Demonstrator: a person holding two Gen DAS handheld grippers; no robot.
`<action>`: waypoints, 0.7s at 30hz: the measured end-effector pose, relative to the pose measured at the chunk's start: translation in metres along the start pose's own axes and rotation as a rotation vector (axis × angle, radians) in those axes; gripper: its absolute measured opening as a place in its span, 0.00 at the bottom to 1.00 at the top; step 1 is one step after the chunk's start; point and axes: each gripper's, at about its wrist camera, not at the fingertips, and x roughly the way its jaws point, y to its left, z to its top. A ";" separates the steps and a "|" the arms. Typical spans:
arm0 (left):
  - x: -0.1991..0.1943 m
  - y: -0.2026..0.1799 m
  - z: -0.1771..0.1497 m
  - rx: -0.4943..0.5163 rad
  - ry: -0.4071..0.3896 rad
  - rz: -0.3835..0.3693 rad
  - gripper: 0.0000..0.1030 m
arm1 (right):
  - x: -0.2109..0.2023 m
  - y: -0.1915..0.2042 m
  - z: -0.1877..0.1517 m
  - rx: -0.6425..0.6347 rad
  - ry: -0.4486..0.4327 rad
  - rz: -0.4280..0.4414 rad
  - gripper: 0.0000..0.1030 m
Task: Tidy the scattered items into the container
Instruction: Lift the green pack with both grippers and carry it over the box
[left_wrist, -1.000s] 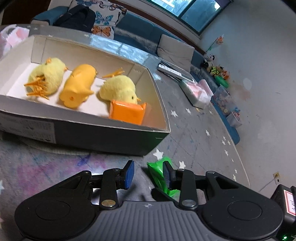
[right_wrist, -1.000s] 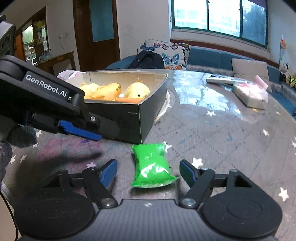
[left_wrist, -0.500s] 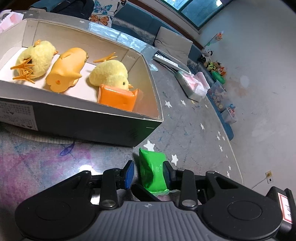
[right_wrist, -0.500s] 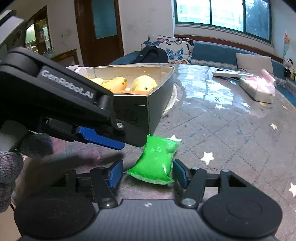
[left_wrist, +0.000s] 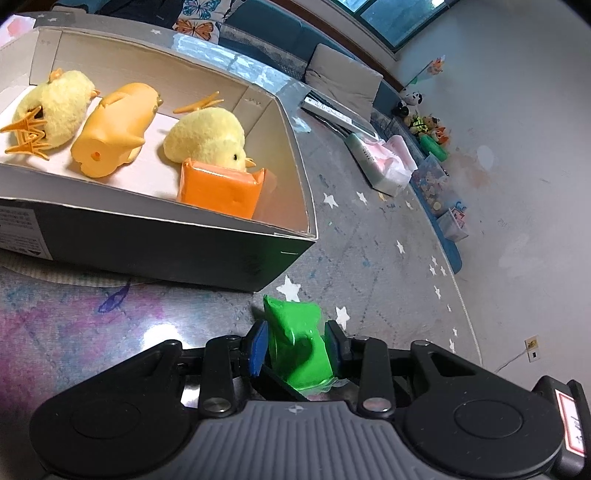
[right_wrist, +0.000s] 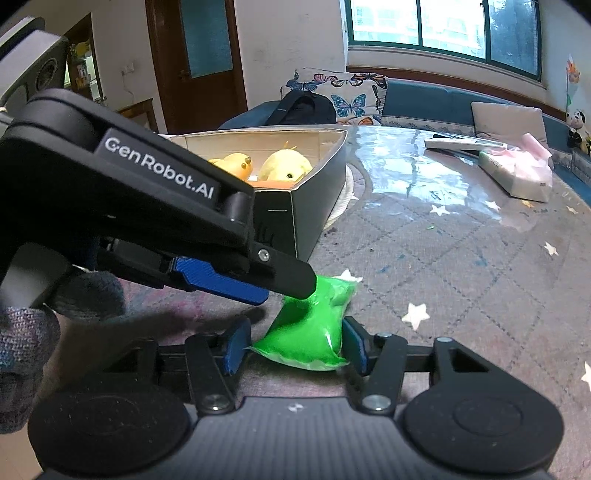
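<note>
Left wrist view: left claw (left_wrist: 295, 343) is clamped on the green pouch (left_wrist: 297, 341), 1 blue pad on each side of it, pouch pinched and bulging upward between them. The pouch sits just off the near corner of the box (left_wrist: 280, 254), at or just above the bench (left_wrist: 369, 258); contact with the surface cannot be confirmed from here. The box already holds 2 fuzzy yellow chicks (left_wrist: 207, 138), 1 smooth orange duck (left_wrist: 114, 134) and 1 orange pouch (left_wrist: 218, 190).

Right wrist view: right claw (right_wrist: 293, 345) straddles the same green pouch (right_wrist: 306, 332) with its pads spread wider than the pouch, a gap on the left side, so it reads as released, not gripping. The left claw (right_wrist: 295, 286) comes in from the left and bites the far, upper end of the pouch. The box (right_wrist: 317, 206) is just behind, chicks visible over the rim.

Handling, as a judgement: the pouch looks like a soft, filled, glossy film pack, light and squashy, likely slippery. It will deform and sag from whichever end is held. A mid-body pinch across the narrow width looks safer than the sealed edge, with moderate squeeze to avoid bursting. The end grip may let it swing on the lift over the box wall.
</note>
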 end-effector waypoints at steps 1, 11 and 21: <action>0.001 0.000 0.000 -0.001 0.002 0.003 0.35 | 0.000 0.000 0.000 0.002 -0.001 0.001 0.52; 0.008 0.002 -0.003 -0.005 0.028 0.000 0.35 | 0.001 -0.002 0.001 0.013 0.000 0.008 0.51; 0.010 0.005 -0.005 -0.008 0.020 -0.008 0.31 | 0.002 -0.002 0.000 0.008 0.002 0.010 0.51</action>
